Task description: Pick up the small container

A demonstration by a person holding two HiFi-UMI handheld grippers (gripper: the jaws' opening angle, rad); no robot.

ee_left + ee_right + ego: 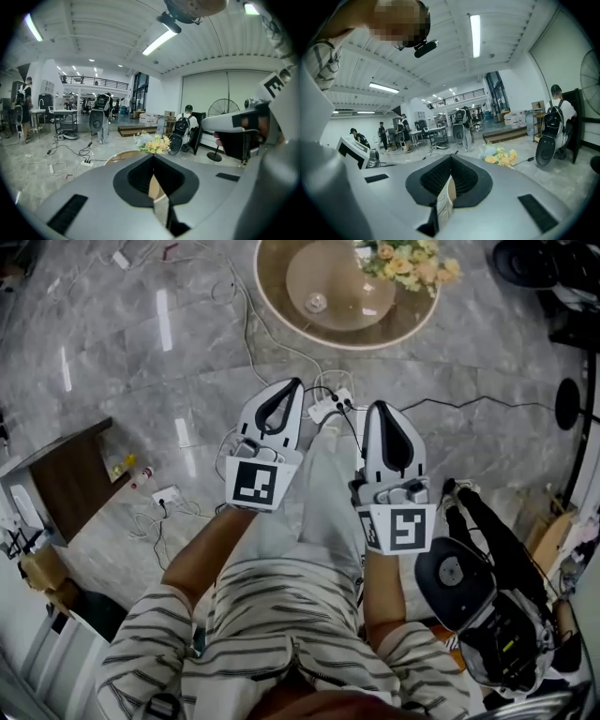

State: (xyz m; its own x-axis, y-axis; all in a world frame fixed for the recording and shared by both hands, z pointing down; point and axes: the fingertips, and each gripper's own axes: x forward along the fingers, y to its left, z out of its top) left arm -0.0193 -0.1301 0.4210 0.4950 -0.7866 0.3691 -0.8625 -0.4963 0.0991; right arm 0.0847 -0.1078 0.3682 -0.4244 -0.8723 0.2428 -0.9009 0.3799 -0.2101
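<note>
Head view: my left tool (296,383) and right tool (378,407) are both pressed together and empty, held over the floor (112,362). What I take for the small container (316,303) stands on the round desk (356,339), left of centre, ahead of both tools. The left tool is nearer. Its long axis is too small to tell.

Left gripper view: jaws together, flowers (152,144) straight ahead.

Right gripper view: jaws together too. No readable writing anywhere.
</note>
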